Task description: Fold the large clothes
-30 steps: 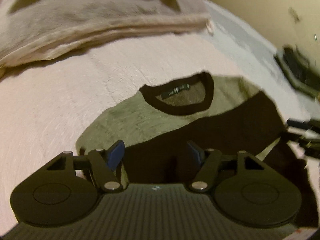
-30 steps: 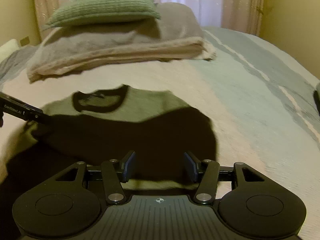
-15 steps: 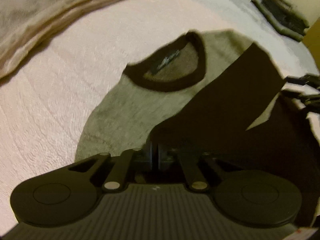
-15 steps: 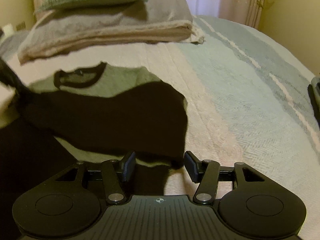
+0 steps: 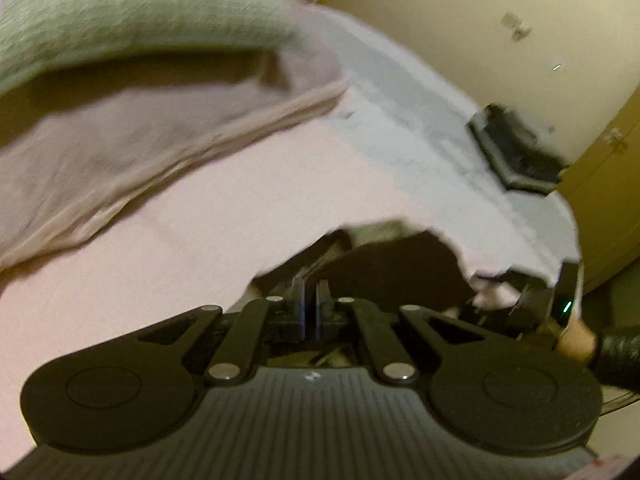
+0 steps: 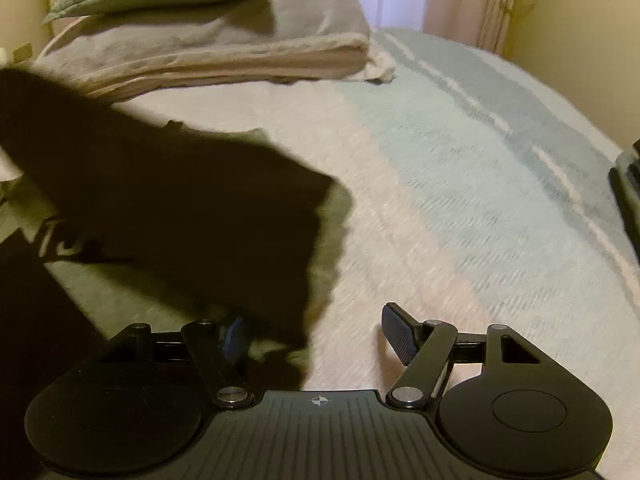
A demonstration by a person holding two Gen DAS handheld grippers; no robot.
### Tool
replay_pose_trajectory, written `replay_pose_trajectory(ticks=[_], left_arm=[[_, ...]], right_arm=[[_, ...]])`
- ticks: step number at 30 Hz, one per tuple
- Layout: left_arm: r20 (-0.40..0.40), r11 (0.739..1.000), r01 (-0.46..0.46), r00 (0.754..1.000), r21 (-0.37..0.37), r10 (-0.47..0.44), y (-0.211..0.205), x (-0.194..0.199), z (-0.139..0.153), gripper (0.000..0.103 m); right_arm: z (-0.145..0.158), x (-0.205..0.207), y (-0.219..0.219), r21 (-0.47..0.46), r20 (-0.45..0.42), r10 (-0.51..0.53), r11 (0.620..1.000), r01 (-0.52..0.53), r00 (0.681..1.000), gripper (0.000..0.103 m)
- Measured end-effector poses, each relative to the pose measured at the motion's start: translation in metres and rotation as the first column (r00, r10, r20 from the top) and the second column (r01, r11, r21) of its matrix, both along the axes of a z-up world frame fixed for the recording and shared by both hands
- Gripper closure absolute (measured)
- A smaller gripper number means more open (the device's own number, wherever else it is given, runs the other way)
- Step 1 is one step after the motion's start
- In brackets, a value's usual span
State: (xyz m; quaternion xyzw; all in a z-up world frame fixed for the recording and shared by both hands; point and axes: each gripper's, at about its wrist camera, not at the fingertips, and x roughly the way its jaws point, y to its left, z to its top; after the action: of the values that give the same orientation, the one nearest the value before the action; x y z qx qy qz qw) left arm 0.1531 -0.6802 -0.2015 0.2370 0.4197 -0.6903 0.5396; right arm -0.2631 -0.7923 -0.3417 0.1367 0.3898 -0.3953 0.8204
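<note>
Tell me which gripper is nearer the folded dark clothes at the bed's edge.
Right. The folded dark clothes lie off to the right gripper's right; the left gripper, shut on the sweater, sits on its far side.

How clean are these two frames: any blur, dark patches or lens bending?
Left wrist view: heavy motion smear over the green pillow and folded blankets; only the tongs look crisp. Right wrist view: the sweater is a dim, smeared mass; the bedspread is streaked and bowed by the fisheye.
</note>
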Motion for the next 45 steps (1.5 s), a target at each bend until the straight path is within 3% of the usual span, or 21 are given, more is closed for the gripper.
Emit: replay_pose_trajectory(ticks=[3, 8, 13, 18, 21, 25, 31, 33, 37, 39, 42, 45], left_arm=[[0.046, 0.996, -0.020, 0.999, 0.091, 0.016, 0.011, 0.006, -0.031, 0.101], [0.101, 0.977, 0.032, 0.993, 0.209, -0.055, 0.018, -0.012, -0.084, 0.101], [0.129, 0.963, 0.082, 0.984, 0.258, -0.119, 0.019, -0.026, -0.108, 0.101], [0.136, 0.962, 0.078, 0.984, 0.263, -0.117, 0.037, -0.017, -0.101, 0.101], [0.136, 0.966, 0.087, 0.983, 0.243, -0.122, 0.040, -0.015, -0.099, 0.101], [0.173, 0.976, 0.094, 0.976, 0.197, -0.129, 0.024, -0.016, -0.090, 0.101], [0.257, 0.989, 0.136, 0.956, 0.049, -0.144, -0.004, -0.016, -0.056, 0.101], [0.277, 0.990, 0.126, 0.951, 0.066, -0.139, -0.011, -0.011, -0.063, 0.101], [0.238, 0.978, 0.087, 0.962, 0.191, -0.132, -0.014, 0.001, -0.111, 0.101], [0.247, 0.978, 0.048, 0.964, 0.205, -0.099, -0.011, 0.006, -0.126, 0.095], [0.258, 0.982, 0.013, 0.964, 0.187, -0.062, -0.003, 0.012, -0.125, 0.086], [0.300, 0.988, -0.005, 0.953, 0.156, -0.043, 0.006, 0.016, -0.109, 0.085]], right_arm=[[0.002, -0.003, -0.005, -0.046, -0.032, -0.065, 0.997, 0.064, 0.997, 0.036], [0.001, -0.016, -0.005, -0.047, -0.016, -0.171, 0.984, 0.170, 0.985, 0.036], [0.006, -0.023, -0.005, 0.064, 0.000, -0.174, 0.983, 0.174, 0.985, 0.036], [0.043, -0.035, 0.015, 0.169, 0.085, -0.099, 0.982, 0.084, 0.991, 0.036], [0.058, -0.023, 0.011, 0.133, 0.142, -0.039, 0.991, 0.020, 0.989, 0.036], [0.046, -0.003, -0.015, 0.144, 0.171, -0.036, 0.990, 0.012, 0.985, 0.036], [0.024, 0.007, -0.019, 0.137, 0.150, -0.044, 0.990, 0.024, 0.988, 0.036], [0.019, 0.009, -0.015, 0.146, 0.143, -0.042, 0.989, 0.021, 0.989, 0.036], [0.016, 0.006, -0.008, 0.151, 0.140, -0.038, 0.988, 0.016, 0.989, 0.036], [0.021, 0.004, -0.010, 0.146, 0.154, -0.042, 0.989, 0.019, 0.987, 0.036], [0.030, 0.001, -0.017, 0.126, 0.189, -0.042, 0.992, 0.018, 0.981, 0.036], [0.035, 0.002, -0.037, 0.140, 0.238, -0.045, 0.990, 0.012, 0.970, 0.036]])
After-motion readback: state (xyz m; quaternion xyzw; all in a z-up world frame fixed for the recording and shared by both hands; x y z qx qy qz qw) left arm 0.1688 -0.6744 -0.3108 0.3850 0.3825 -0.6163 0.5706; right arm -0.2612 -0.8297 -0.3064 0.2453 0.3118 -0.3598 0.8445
